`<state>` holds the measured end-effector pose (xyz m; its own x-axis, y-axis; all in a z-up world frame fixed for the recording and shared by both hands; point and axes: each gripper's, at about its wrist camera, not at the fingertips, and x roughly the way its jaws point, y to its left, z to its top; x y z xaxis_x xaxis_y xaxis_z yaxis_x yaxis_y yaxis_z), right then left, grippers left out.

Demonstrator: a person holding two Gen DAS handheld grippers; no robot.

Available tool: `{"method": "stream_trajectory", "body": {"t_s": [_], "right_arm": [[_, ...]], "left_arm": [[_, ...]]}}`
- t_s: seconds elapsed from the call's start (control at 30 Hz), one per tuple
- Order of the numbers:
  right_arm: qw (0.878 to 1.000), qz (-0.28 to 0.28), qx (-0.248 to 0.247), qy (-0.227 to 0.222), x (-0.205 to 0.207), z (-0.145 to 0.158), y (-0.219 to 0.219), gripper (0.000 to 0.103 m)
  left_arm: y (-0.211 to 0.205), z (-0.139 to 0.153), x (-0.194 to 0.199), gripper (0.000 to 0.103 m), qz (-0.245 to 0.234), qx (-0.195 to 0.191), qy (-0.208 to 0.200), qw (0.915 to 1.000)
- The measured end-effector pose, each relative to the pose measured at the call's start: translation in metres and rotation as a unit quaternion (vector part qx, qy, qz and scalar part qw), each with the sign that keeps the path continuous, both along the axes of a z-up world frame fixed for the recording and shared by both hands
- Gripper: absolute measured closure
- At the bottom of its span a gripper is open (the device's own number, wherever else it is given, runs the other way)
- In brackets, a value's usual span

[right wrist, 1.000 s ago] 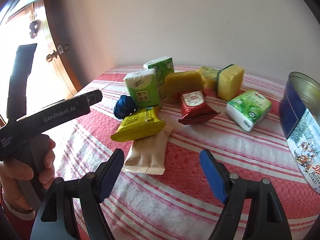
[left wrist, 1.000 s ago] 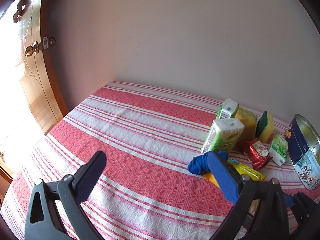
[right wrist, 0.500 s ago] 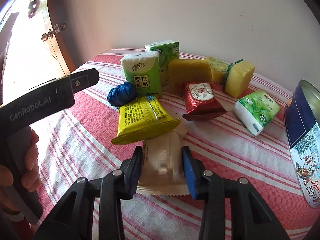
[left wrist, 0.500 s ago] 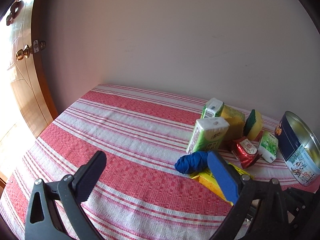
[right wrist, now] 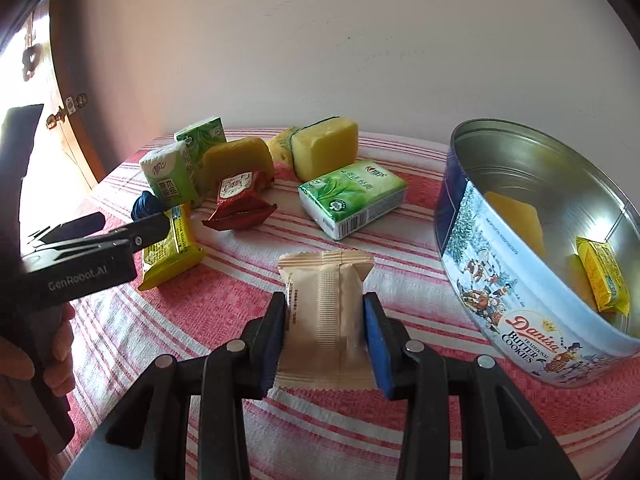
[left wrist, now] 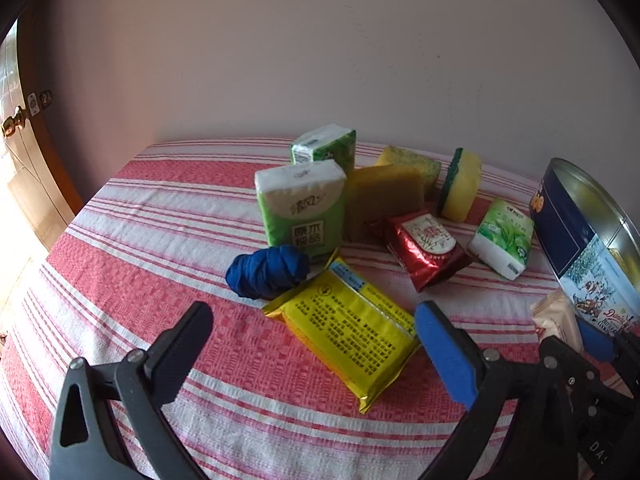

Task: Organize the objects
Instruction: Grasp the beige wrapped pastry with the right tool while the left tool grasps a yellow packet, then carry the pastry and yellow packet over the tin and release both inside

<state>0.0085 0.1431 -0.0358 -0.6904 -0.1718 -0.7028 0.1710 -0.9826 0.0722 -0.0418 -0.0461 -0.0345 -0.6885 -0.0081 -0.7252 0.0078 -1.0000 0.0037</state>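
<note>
The right gripper (right wrist: 325,316) points forward and downward over the near part of the counter (right wrist: 248,280), which is covered in a red-and-white striped cloth. Its jaws have just been closing and are now clamped on a beige snack packet (right wrist: 326,300), one pad on each long side, with the packet held above the cloth and its crimped top end pointing away. Just to its right, by the counter's right edge, stands the open cookie tin (right wrist: 496,280), tilted in the fisheye view, with a yellow packet (right wrist: 604,276) and another yellow piece inside.

The left gripper (left wrist: 312,344) also slants downward, its jaws wide apart and holding nothing, poised over a larger yellow packet (left wrist: 348,328) near the counter's middle. A hand (right wrist: 24,364) grips its handle at the left edge of the right wrist view.

Toward the counter's far edge sit a blue bundle (left wrist: 268,272), two upright green tissue packs (left wrist: 302,208), sponges (left wrist: 460,184), a red packet (left wrist: 424,248) and a flat green tissue pack (left wrist: 502,238).
</note>
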Motion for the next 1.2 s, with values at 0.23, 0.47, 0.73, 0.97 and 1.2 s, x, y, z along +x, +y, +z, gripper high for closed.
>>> {"method": "stream_trajectory", "body": {"t_s": [0.23, 0.47, 0.73, 0.97, 1.2], "right_arm": [[1.000, 0.012, 0.014, 0.022, 0.005, 0.004, -0.007, 0.062], [0.999, 0.011, -0.005, 0.032, 0.006, 0.014, 0.006, 0.062], [0.999, -0.010, -0.004, 0.039, 0.003, 0.013, 0.016, 0.062], [0.997, -0.019, -0.004, 0.070, 0.010, 0.027, 0.021, 0.062], [0.994, -0.041, -0.045, 0.087, 0.011, 0.036, 0.039, 0.062]], "left_arm": [[0.019, -0.017, -0.018, 0.001, 0.036, -0.011, -0.050, 0.9980], [0.016, -0.023, -0.019, 0.008, 0.049, 0.013, -0.062, 0.9968], [0.027, -0.018, -0.009, 0.049, 0.015, 0.015, -0.044, 0.9988], [0.025, -0.017, -0.005, 0.052, 0.032, 0.020, -0.042, 0.9984], [0.017, -0.009, 0.008, 0.052, 0.037, 0.047, -0.009, 0.9981]]}}
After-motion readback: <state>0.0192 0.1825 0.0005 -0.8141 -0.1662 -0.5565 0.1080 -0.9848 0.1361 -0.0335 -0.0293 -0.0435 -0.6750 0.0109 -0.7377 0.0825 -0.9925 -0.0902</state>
